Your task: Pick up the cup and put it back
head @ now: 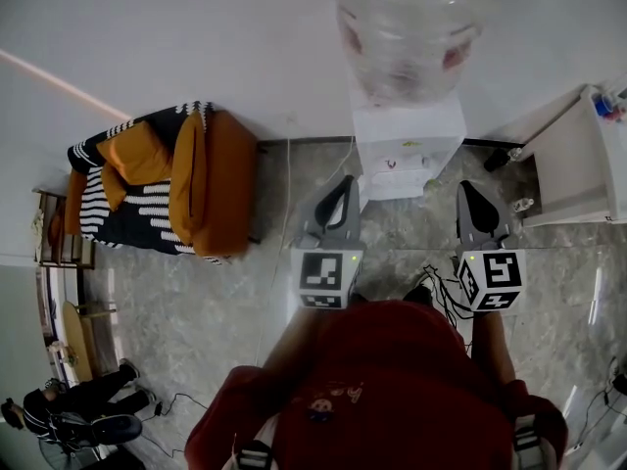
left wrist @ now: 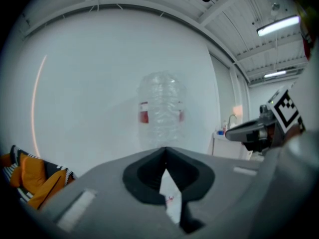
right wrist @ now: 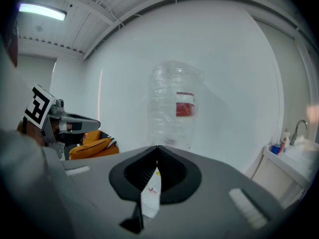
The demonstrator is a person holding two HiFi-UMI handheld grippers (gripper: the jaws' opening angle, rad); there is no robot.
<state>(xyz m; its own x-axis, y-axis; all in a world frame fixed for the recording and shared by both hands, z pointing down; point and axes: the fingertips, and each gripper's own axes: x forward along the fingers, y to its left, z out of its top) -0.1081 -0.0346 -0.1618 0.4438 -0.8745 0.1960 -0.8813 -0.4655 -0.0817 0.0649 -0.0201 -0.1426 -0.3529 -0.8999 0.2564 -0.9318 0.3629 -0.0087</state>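
The person in the red top [head: 392,390] stands facing a white water dispenser [head: 407,150] set against the wall [head: 196,37]. Both tools are held out in front, side by side, pointing at it and tipped a little below level.

The left tool [left wrist: 165,149] has its jaws closed tip to tip with nothing between them. Through the gap behind the tips only a sliver of the white dispenser shows. The right tool [right wrist: 157,147] is the same: jaws fully together and empty, with a strip of the dispenser front showing through the gap. Each tool carries a cube [head: 326,278] with square markers at the end near the hand.

A big clear bottle [head: 407,27] with a red label sits on top of the dispenser, straight ahead of both tools. The tools hang over the grey marbled floor [head: 196,311], short of the dispenser and not touching it. Where the cup is I cannot tell.

To the left, against the wall, is a sofa [head: 137,213] in black and white stripes with orange cushions [head: 211,179]. To the right stands a white bench [head: 573,160] with a few small things at its far end. Cables [head: 446,297] trail on the floor by the person's feet.
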